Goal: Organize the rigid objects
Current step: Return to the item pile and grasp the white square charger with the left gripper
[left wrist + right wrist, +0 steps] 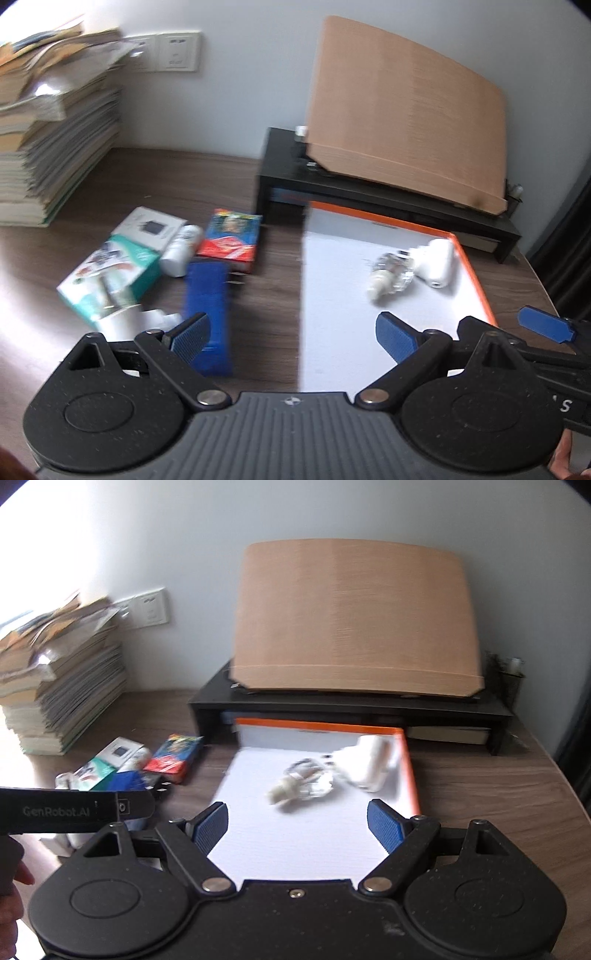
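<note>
Nearest my left gripper (291, 336), jaws spread wide and empty, lies the blue box (207, 314) on the table (266, 295), lengthwise between the fingers. I judge it stiff and light, best pinched across its narrow sides at mid-length. My right gripper (297, 825), also wide and empty, hovers over the white tray (314, 834) holding a clear bottle (303, 784), likely slippery.

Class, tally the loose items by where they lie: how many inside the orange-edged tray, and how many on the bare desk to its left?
Inside the tray: 2 – clear bottle, white device.
On the desk: 5 – blue box, red box, white bottle, teal box, white box.
Total: 7
</note>
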### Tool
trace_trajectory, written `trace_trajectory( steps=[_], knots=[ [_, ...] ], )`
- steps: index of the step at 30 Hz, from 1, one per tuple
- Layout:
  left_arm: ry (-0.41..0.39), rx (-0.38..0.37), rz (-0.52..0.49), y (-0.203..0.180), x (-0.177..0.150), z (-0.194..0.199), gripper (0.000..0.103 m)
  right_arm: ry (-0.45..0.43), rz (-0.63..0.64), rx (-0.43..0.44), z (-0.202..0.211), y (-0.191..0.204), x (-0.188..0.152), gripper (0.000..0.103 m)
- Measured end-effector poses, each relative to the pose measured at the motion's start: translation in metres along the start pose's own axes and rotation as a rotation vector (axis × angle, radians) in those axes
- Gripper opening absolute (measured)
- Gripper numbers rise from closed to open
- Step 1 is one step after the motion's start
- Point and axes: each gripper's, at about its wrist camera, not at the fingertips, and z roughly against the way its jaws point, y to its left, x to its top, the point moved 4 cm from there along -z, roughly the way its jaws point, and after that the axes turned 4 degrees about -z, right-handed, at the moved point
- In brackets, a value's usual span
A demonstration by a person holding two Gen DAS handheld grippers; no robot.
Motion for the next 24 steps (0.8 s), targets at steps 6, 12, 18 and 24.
trace_trajectory(
  steps=[6,12,18,24],
  knots=[
    [0.005,0.038,0.055,0.05,-0.01,0.011,0.099,0.029,0.05,0.059,-0.012,0.048,-0.004,0.097],
    [0.011,0.102,0.092,0.095,-0.026,0.021,0.099,0.05,0.077,0.103,-0.021,0.085,-0.008,0.097],
    [0.035,0.16,0.134,0.135,-0.043,0.021,0.099,0.066,0.105,0.133,-0.026,0.113,-0.014,0.097],
    [0.055,0.143,0.135,0.147,-0.052,0.011,0.099,0.087,0.114,0.142,-0.029,0.127,-0.02,0.097]
  ],
)
